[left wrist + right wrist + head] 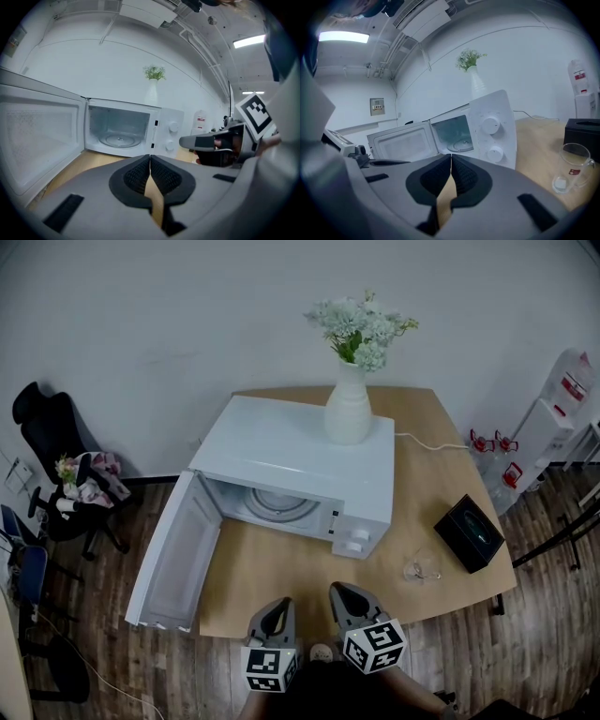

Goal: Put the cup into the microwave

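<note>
A white microwave [300,456] sits on a wooden table [272,582]. Its door [176,554] is swung wide open to the microwave's left side, and the glass turntable [278,506] shows inside the cavity. Two round knobs [356,540] are stacked on the panel at the microwave's front right corner. A white vase [348,411] of pale flowers stands on top of the microwave, toward its right rear.

The cup [422,567], a clear glass mug with a handle, stands upright on the table to the front right of the microwave, apart from it and outside the cavity. A black box [469,532] lies further right of the microwave, just past the cup. A white cable [431,443] trails across the table from behind the microwave's right side.

The left gripper [150,159] is held in front of the microwave, out over the near table edge, pointing toward the open cavity. Its jaws are pressed together with nothing between them. The right gripper [451,159] is close beside it, in front of the microwave's knob panel, and its jaws are likewise closed and empty. The cup is off to the right in the right gripper view, well apart from the jaws.

A black office chair [52,446] holding some cloth stands on the wood floor, left of the microwave's open door
</note>
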`<action>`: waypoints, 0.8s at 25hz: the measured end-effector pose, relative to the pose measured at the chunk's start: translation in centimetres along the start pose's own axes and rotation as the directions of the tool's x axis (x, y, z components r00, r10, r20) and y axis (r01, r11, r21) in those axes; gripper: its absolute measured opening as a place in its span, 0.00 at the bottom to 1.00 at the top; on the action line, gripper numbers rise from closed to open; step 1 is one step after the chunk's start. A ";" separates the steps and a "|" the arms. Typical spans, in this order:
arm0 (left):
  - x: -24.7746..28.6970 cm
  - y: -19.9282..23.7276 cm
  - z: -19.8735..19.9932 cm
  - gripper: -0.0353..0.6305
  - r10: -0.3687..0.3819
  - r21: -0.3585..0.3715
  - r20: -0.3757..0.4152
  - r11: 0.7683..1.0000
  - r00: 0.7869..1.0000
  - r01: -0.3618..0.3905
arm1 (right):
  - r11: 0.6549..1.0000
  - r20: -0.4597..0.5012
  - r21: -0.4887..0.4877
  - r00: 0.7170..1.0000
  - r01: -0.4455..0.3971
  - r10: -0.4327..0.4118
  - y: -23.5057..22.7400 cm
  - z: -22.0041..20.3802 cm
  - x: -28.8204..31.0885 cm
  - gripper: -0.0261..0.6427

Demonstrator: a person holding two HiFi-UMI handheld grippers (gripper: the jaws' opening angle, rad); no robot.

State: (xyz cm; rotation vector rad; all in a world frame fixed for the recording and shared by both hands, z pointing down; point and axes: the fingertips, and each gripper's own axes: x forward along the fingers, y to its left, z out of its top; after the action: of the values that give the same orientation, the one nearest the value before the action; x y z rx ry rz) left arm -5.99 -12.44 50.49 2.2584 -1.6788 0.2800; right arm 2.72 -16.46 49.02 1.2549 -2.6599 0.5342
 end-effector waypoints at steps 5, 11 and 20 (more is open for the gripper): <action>0.9 -0.3 0.2 0.06 -0.004 0.002 0.008 1.000 1.000 0.004 | 0.999 -0.001 0.028 1.000 0.019 -0.019 -1.4 -0.3 0.4 0.03; 1.0 -0.1 0.9 0.06 -0.011 0.009 0.026 1.000 1.000 0.011 | 0.998 -0.008 0.055 0.999 0.038 -0.037 -1.5 -1.2 0.4 0.03; 2.2 -1.0 1.3 0.06 -0.094 0.030 0.016 0.995 0.995 0.094 | 0.986 0.005 0.106 0.992 0.125 -0.126 -3.0 -1.5 -0.6 0.03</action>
State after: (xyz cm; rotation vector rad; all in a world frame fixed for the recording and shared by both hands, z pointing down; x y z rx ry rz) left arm -4.39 -14.61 49.89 2.3596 -1.5813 0.2651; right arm 5.41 -17.25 51.04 1.4474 -2.5697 0.6572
